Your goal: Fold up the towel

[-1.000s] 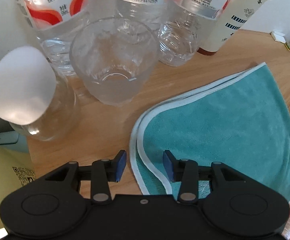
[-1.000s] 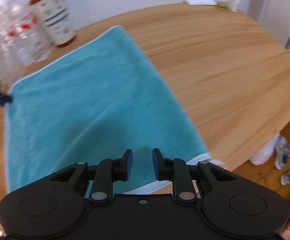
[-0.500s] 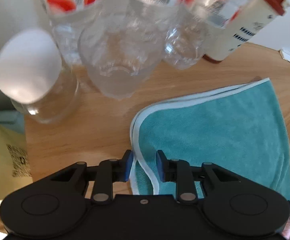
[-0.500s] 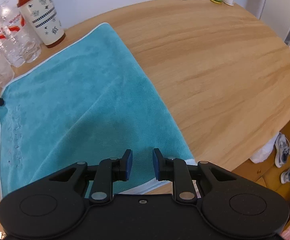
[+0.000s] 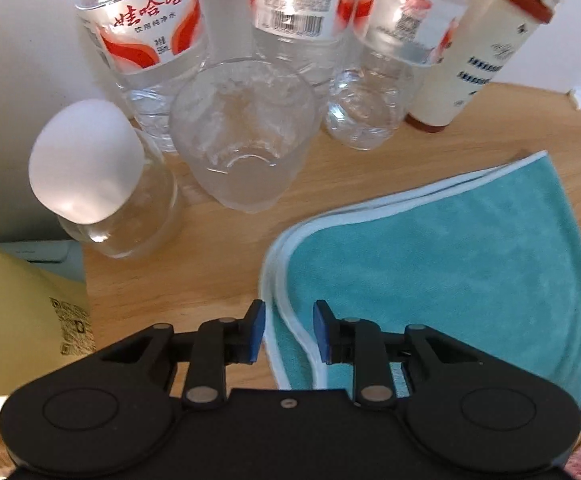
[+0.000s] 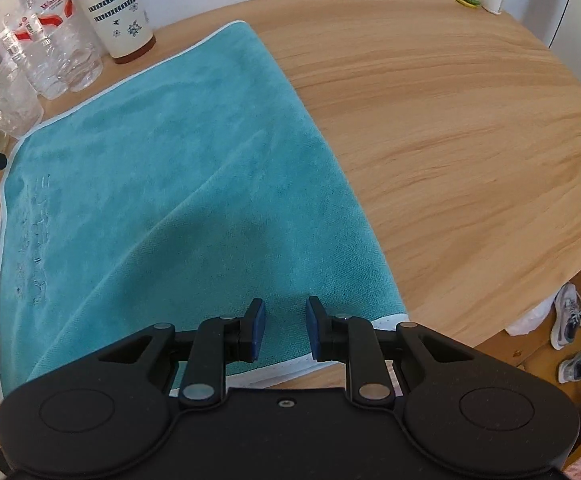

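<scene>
Tops of the clear plastic water bottles with red-and-white labels are cut off by the frame in the left wrist view; same for the cream paper cup with dark red lid. The black gripper bodies hide the near edge of the teal terry towel with pale trim in both views. Faint stitched marks near the towel's left edge in the right wrist view, unreadable. Small items at the far table edge are too small to identify.

The towel lies flat on the round light-wood table, already doubled: two stacked trimmed edges show at the corner in the left wrist view. Surface mostly smooth, one soft diagonal crease.

Left gripper: jaws apart, straddling the towel's layered corner edge, blue pads not visibly pinching cloth. Right gripper: jaws apart over the near hem, nothing held.

A clear ribbed glass tumbler and a clear jar with frosted white round lid stand just beyond the towel corner, apart from it. Sneakers on the floor at right.
</scene>
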`<state>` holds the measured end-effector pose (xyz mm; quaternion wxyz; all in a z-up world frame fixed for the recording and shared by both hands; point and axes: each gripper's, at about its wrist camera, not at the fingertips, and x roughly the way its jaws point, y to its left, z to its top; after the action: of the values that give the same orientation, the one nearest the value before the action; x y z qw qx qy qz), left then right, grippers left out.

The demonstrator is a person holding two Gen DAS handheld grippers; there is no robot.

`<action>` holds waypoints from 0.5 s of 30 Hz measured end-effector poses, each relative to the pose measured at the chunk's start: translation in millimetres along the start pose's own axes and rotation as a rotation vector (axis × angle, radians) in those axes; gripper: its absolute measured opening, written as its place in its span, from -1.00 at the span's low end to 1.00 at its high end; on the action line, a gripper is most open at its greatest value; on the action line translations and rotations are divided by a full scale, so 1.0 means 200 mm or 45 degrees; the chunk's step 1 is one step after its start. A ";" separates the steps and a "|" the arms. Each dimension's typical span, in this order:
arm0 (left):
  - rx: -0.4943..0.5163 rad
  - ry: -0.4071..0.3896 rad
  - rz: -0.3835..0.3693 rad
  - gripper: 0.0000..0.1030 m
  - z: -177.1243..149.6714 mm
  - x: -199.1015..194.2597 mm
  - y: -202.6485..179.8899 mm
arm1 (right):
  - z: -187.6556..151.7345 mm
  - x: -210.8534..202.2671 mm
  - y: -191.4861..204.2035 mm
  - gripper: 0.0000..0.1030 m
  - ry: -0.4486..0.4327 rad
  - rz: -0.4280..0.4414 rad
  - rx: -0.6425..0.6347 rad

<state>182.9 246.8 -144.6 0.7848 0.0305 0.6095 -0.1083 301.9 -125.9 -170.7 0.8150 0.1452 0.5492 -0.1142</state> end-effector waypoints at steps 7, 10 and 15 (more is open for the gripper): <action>-0.033 0.055 0.004 -0.51 -0.01 0.09 -0.02 | 0.01 0.00 0.00 -0.52 0.008 0.004 -0.008; -0.047 0.061 0.019 -0.51 -0.01 0.12 -0.02 | 0.01 0.01 -0.01 -0.52 -0.001 -0.001 -0.010; -0.084 0.044 -0.029 -0.68 -0.01 0.13 -0.01 | 0.02 0.00 -0.01 -0.52 -0.019 -0.019 -0.022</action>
<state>186.5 241.4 -170.2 0.7734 -0.0005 0.6265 -0.0967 304.6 -128.2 -170.2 0.8194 0.1330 0.5452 -0.1167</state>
